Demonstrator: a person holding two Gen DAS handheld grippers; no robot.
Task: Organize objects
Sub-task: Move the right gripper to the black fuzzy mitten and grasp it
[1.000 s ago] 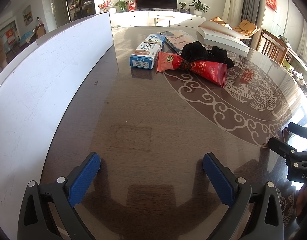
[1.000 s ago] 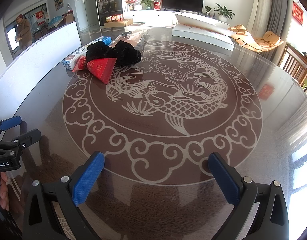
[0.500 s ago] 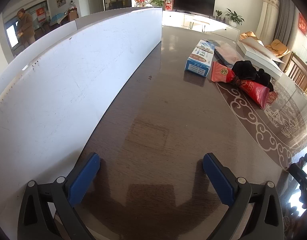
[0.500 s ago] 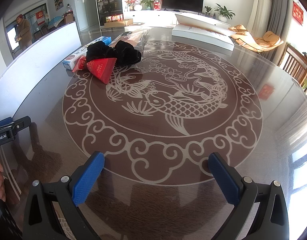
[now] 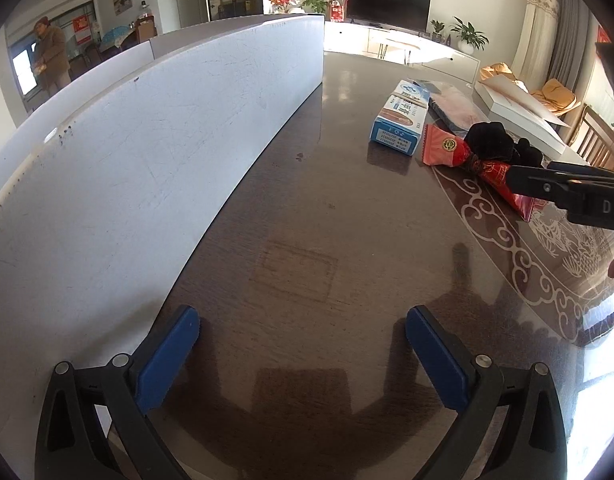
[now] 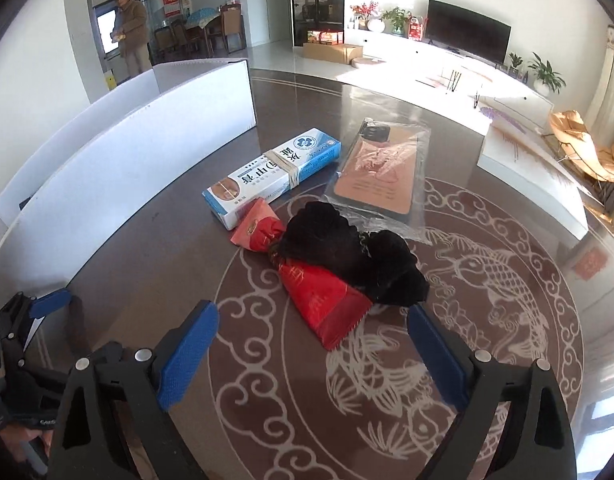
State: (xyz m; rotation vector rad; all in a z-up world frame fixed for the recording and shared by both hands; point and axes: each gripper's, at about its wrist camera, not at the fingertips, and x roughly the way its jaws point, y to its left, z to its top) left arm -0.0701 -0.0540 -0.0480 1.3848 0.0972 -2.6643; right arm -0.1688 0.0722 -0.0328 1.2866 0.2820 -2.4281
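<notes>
A small pile lies on the dark round table (image 6: 507, 360): a red packet (image 6: 319, 296), a black cloth (image 6: 347, 256) bunched on it, a blue-and-white box (image 6: 271, 176) and a phone case in clear plastic (image 6: 379, 172). My right gripper (image 6: 311, 344) hovers just short of the pile. Its jaws are wide and closing, with the packet's near tip between them and untouched. My left gripper (image 5: 303, 340) stands open over bare table beside the white board. From there the box (image 5: 399, 120), packet (image 5: 447, 148) and cloth (image 5: 495, 142) lie far ahead to the right.
A long white board (image 5: 147, 160) stands upright along the table's left side. A flat white box (image 6: 527, 168) lies at the far right. A pale koi pattern covers the table's middle. A person (image 6: 131, 32) stands far back in the room.
My right gripper has moved forward and left up to the pile, which now fills its view, and its jaws have narrowed a little. The left view swung left toward the board, then held still.
</notes>
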